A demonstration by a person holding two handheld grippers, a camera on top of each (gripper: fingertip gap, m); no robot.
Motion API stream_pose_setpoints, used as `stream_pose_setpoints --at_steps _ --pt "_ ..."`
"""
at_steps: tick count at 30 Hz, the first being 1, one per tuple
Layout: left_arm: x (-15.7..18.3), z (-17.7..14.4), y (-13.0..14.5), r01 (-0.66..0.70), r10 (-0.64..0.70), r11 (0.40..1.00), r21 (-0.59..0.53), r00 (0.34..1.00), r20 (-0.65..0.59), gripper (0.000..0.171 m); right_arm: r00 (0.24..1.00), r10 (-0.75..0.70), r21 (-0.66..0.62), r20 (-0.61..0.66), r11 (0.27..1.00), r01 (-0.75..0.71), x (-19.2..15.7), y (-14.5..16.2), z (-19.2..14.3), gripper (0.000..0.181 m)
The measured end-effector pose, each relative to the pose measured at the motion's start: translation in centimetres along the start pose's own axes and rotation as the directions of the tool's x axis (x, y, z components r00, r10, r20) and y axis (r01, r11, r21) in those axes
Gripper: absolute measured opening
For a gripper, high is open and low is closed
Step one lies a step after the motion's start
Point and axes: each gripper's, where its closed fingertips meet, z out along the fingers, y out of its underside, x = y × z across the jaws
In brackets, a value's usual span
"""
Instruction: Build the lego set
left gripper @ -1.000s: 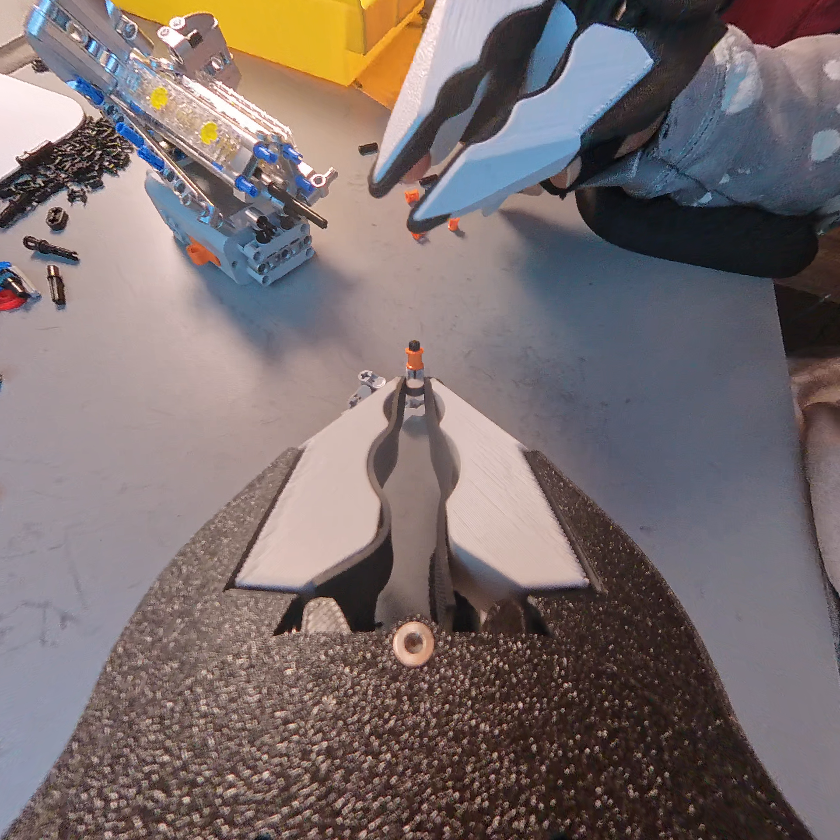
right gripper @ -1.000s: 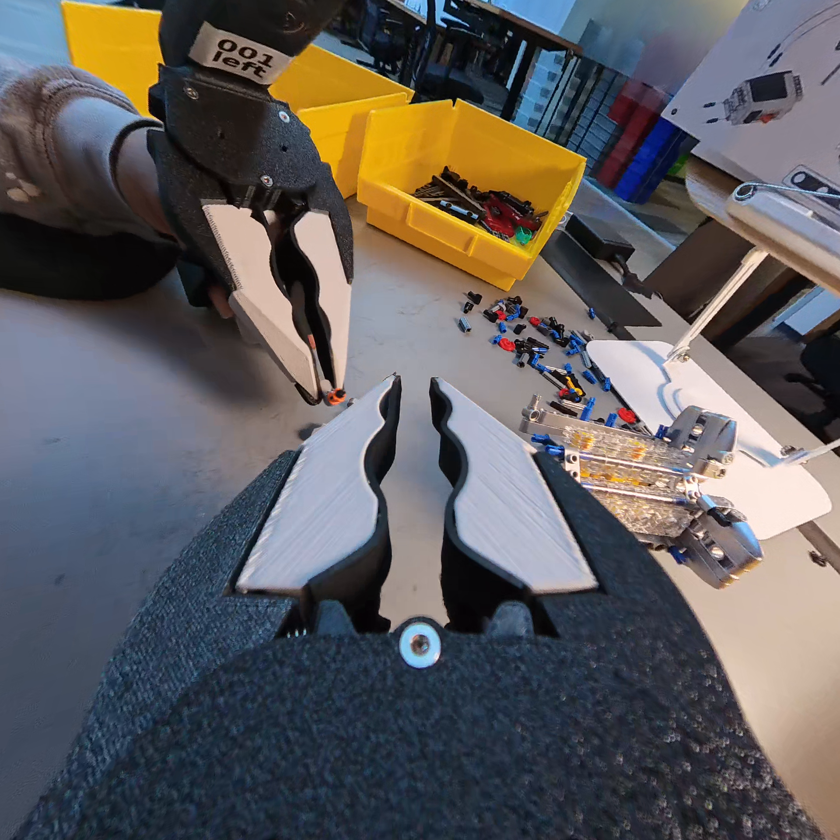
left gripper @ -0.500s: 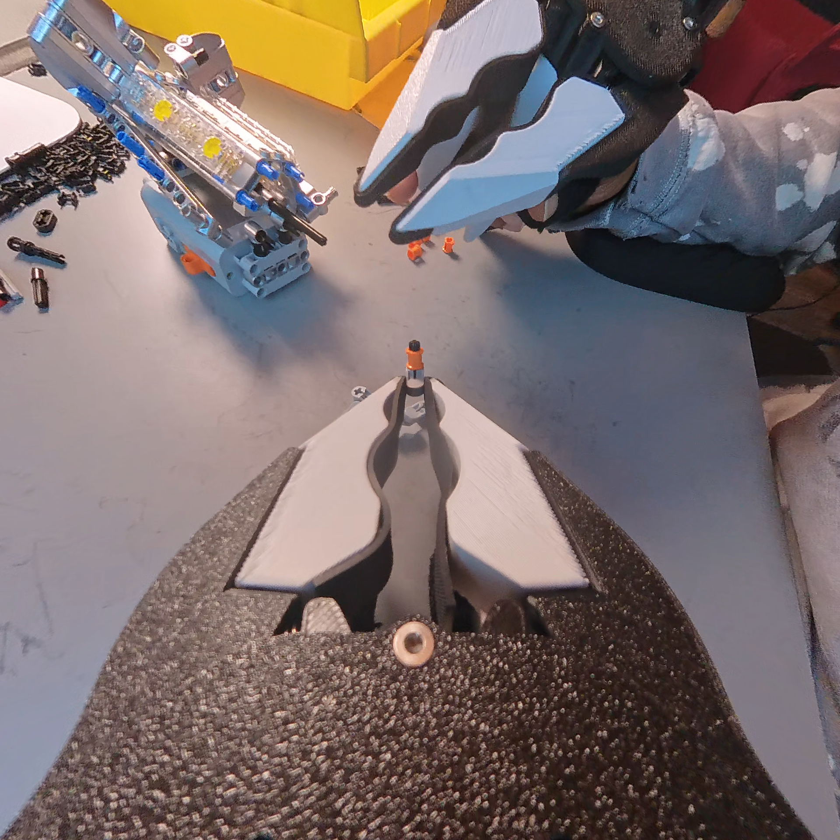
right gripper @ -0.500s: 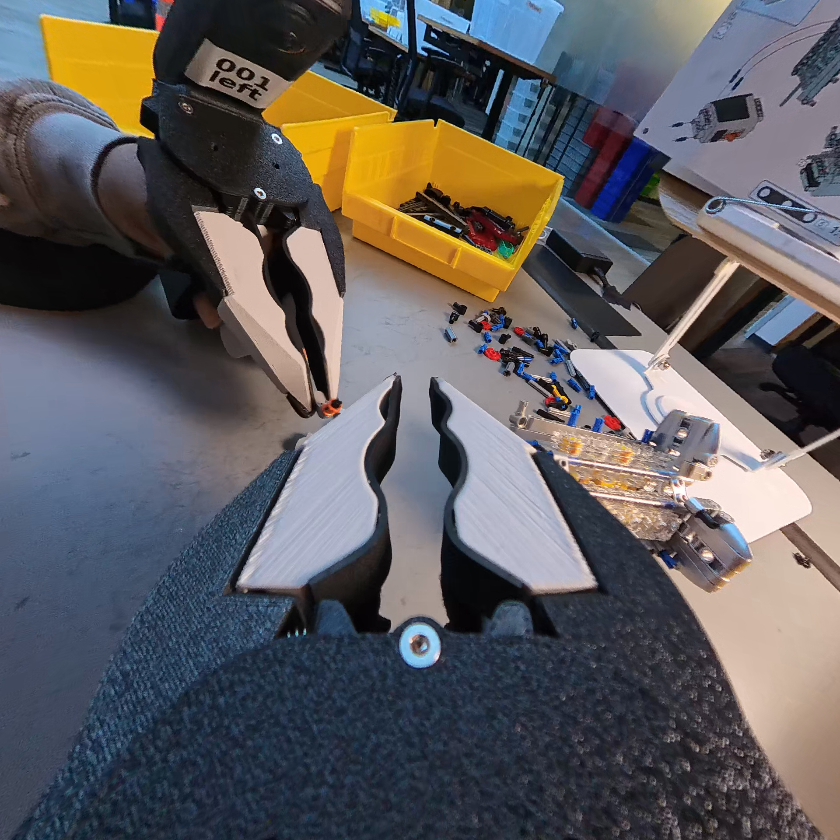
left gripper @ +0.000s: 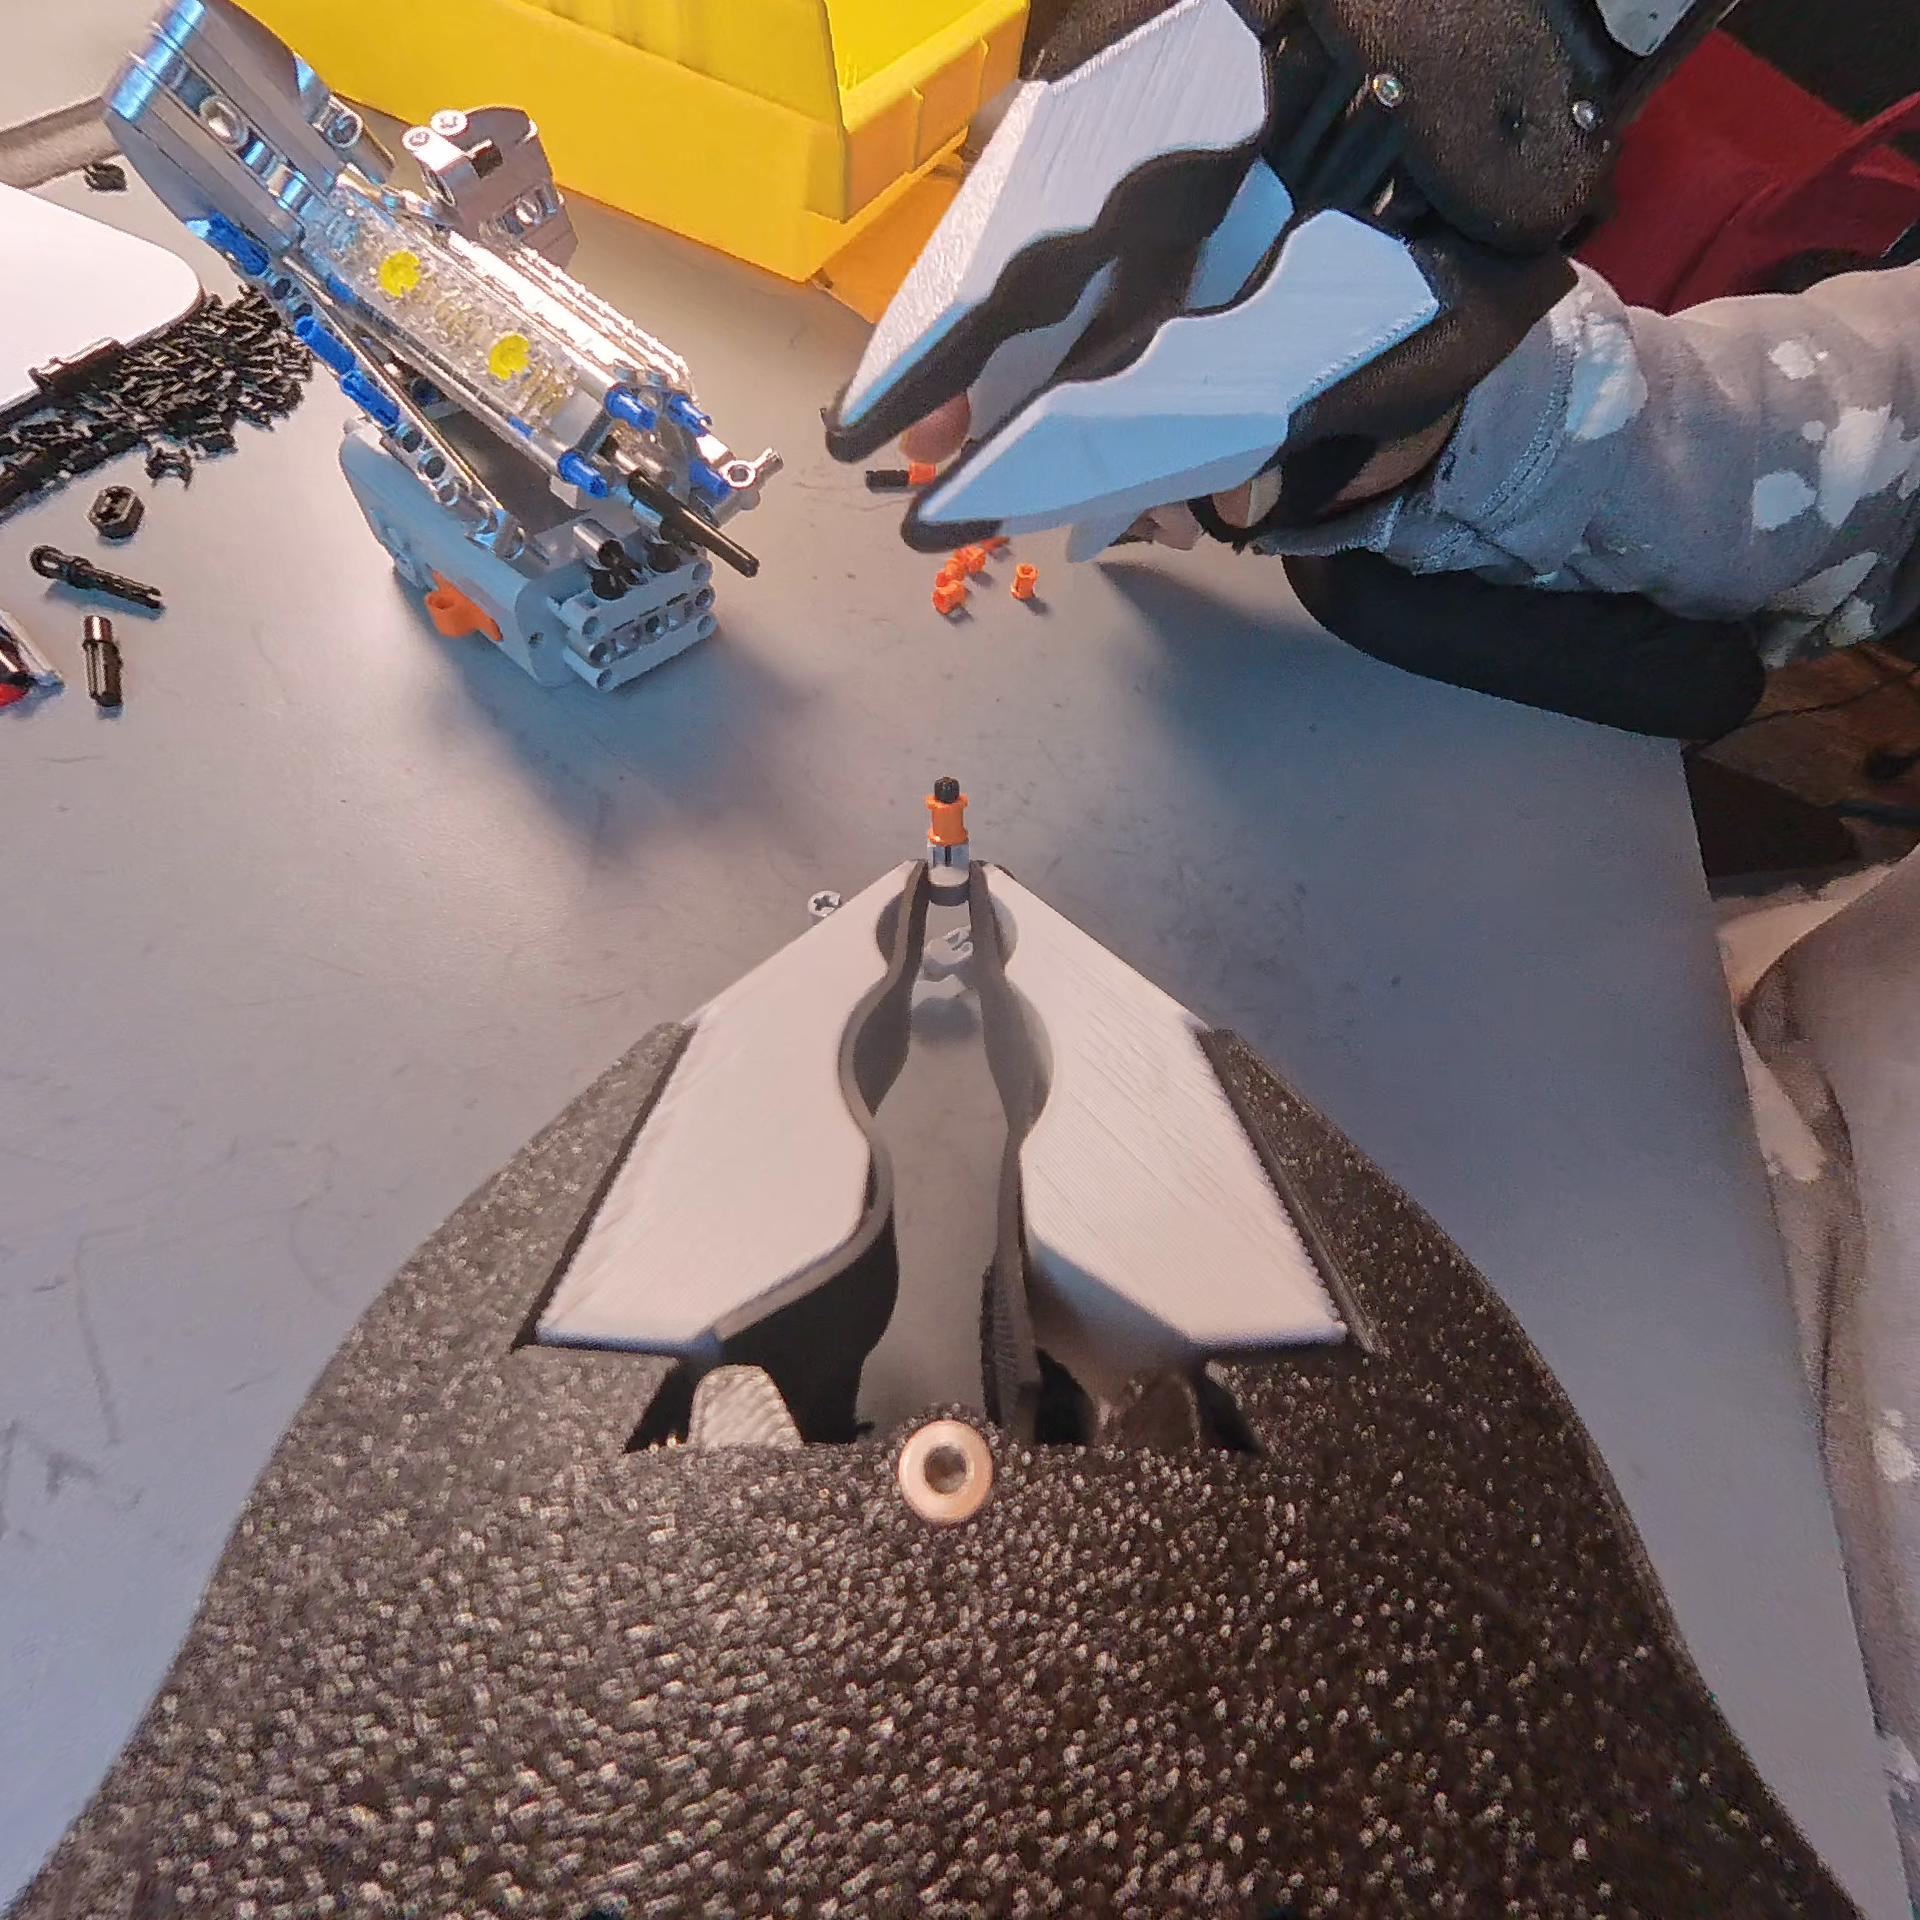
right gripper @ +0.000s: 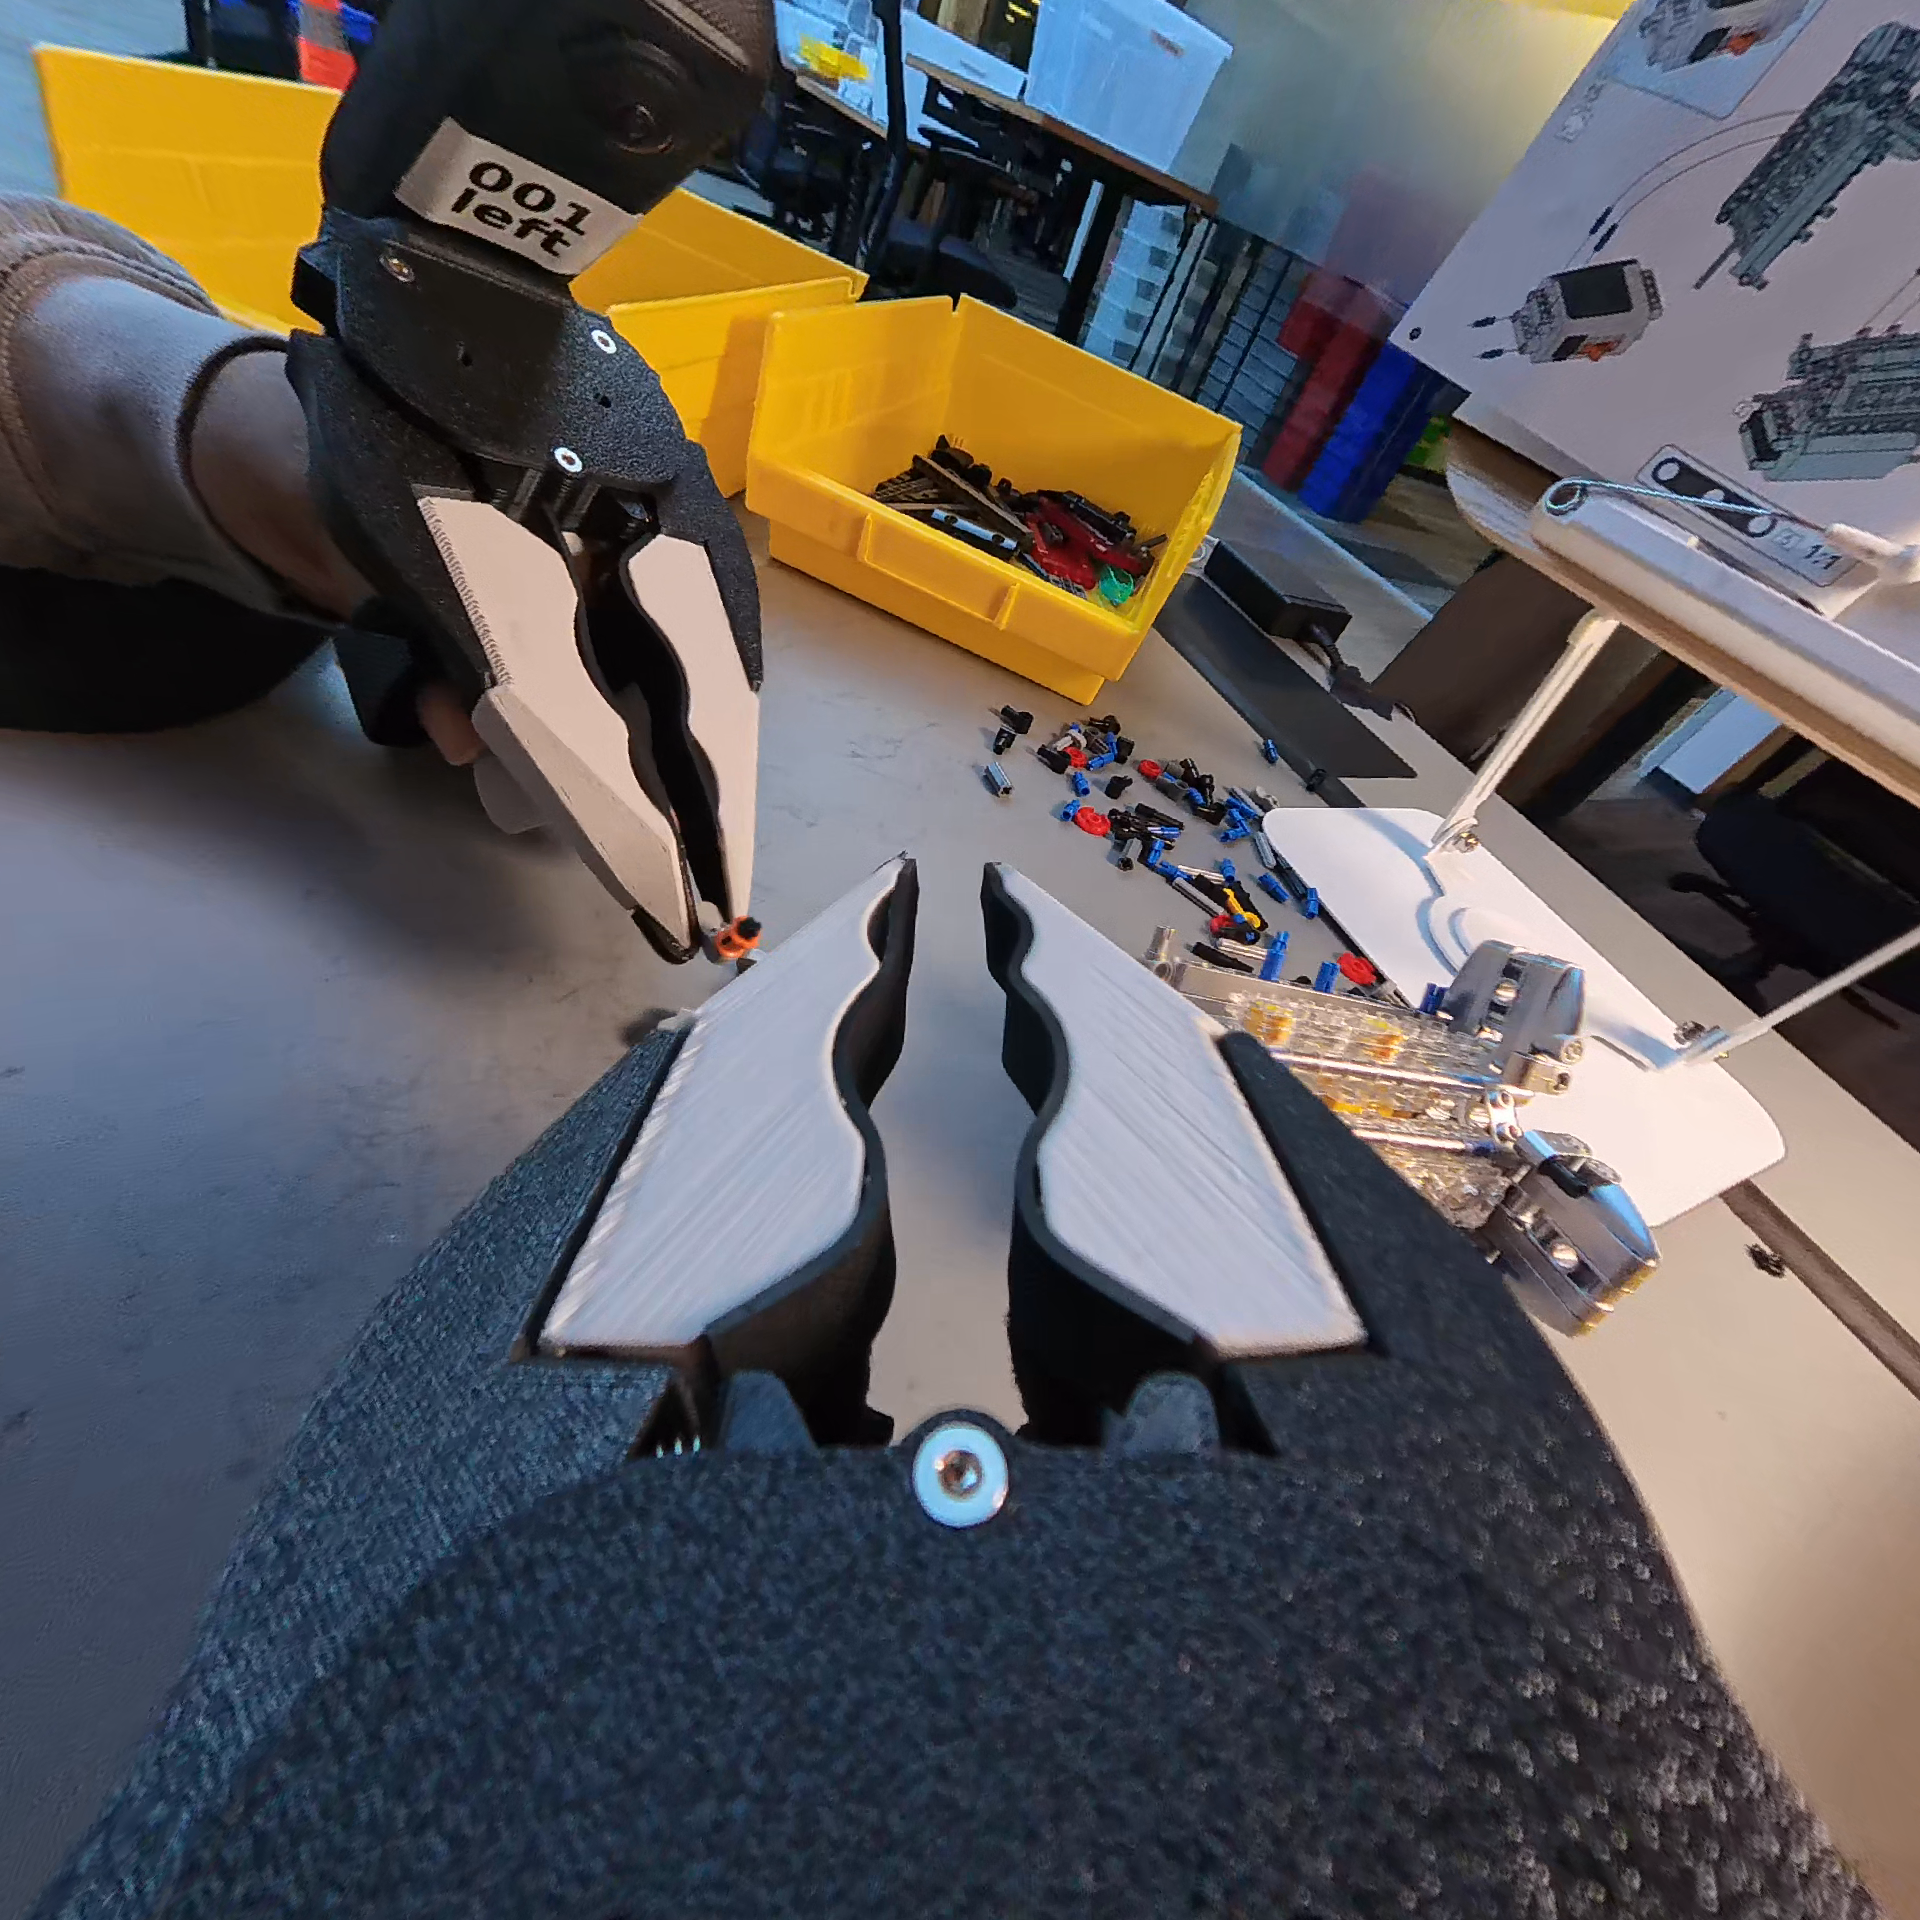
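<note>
My left gripper [left gripper: 945,878] is shut on a thin black axle with an orange bush [left gripper: 947,816] and a grey piece on it, held above the grey table. It also shows in the right wrist view [right gripper: 717,935], tips down, with the orange bush [right gripper: 736,935] at them. My right gripper [right gripper: 948,871] is open and empty, just right of the left gripper's tips. In the left wrist view the right gripper [left gripper: 883,473] hovers over several loose orange bushes [left gripper: 966,582]. A grey and clear brick-built assembly with blue pins [left gripper: 488,416] lies at the left; it also shows in the right wrist view [right gripper: 1455,1091].
Yellow bins stand at the table's far side; one [right gripper: 987,509] holds black and red parts. Loose black pins [left gripper: 135,384] and small blue and black parts [right gripper: 1153,810] lie scattered. A white stand base [right gripper: 1382,883] carries an instruction sheet [right gripper: 1714,239]. A sleeved arm [left gripper: 1662,436] rests on the table. There is about 7 centimetres between the tips of the two grippers.
The right gripper has drawn slightly back and up from the left gripper, uncovering the orange bushes. The left gripper keeps its hold on the axle and has barely moved.
</note>
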Motion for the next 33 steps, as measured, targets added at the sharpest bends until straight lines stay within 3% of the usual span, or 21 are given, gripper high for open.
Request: stream_pose_setpoints --at_steps 8,10,13,21,25,33 --pt "0.2 0.1 0.3 -0.066 0.066 0.998 -0.022 0.997 0.032 0.006 0.999 0.037 0.032 -0.007 0.999 -0.037 1.3 -0.9 -1.4 0.016" --pt "0.0 0.0 0.5 -0.078 0.079 0.996 -0.038 0.996 0.043 0.006 1.0 0.016 -0.014 -0.007 1.0 -0.016 1.9 -0.7 -2.0 0.025" --pt "-0.3 0.0 1.0 -0.081 0.084 0.994 -0.067 0.995 0.044 0.005 1.0 0.011 -0.112 -0.025 0.994 -0.013 3.2 0.4 -3.0 0.026" --pt "-1.6 -1.1 3.5 -0.142 0.157 0.969 -0.201 0.986 0.063 0.005 0.989 0.071 -0.481 0.129 0.877 0.0 2.3 7.7 -5.4 0.025" --pt "-2.7 -1.9 4.7 -0.142 0.166 0.957 -0.254 0.983 0.075 0.005 0.98 0.125 -0.523 0.155 0.852 -0.026 1.8 9.4 -5.8 0.021" --pt "-3.5 -3.0 5.6 -0.139 0.17 0.948 -0.286 0.982 0.087 0.006 0.974 0.157 -0.515 0.16 0.855 -0.053 1.7 9.8 -5.3 0.021"
